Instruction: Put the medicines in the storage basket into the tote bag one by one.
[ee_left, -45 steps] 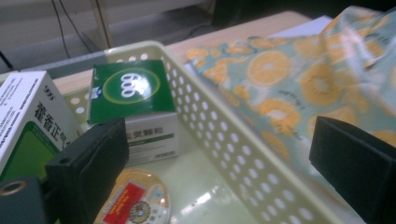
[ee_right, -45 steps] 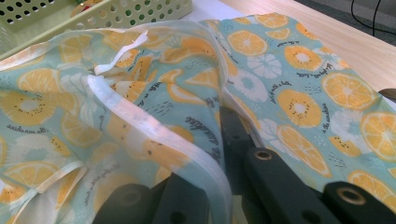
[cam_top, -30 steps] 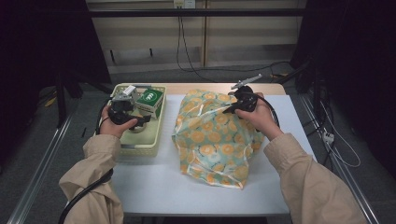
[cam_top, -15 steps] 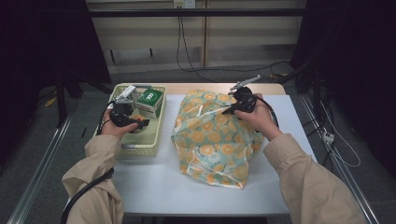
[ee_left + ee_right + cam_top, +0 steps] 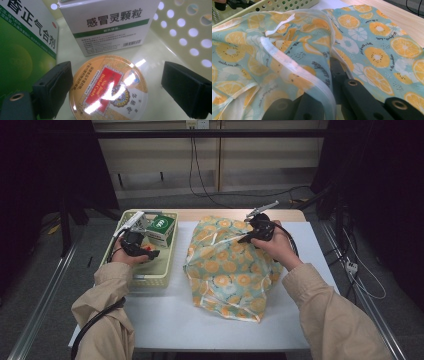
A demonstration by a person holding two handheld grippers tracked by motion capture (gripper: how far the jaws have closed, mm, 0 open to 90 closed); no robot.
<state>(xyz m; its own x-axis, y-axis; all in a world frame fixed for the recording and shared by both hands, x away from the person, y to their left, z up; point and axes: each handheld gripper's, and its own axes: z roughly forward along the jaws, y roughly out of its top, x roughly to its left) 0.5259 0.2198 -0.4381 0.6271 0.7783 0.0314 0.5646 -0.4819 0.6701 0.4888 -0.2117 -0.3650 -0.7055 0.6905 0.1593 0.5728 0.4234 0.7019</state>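
A round yellow herbal candy tin (image 5: 108,87) lies flat on the basket floor. My left gripper (image 5: 118,77) hangs just over it, open, with one jaw at each side of the lid and neither touching it. In the high view the left gripper (image 5: 149,253) is inside the pale green basket (image 5: 150,281). A fruit-print bag (image 5: 230,270) lies in the middle of the table. My right gripper (image 5: 245,239) is shut on the bag's translucent rim (image 5: 297,72) at its far edge, holding that rim lifted.
A white medicine box (image 5: 110,25) stands behind the tin and a green box (image 5: 22,37) at its left; the perforated basket wall (image 5: 190,32) is at its right. The white table (image 5: 165,320) has bare room in front of the bag.
My left gripper has sunk a little lower into the basket. The right gripper and the bag have stayed put.
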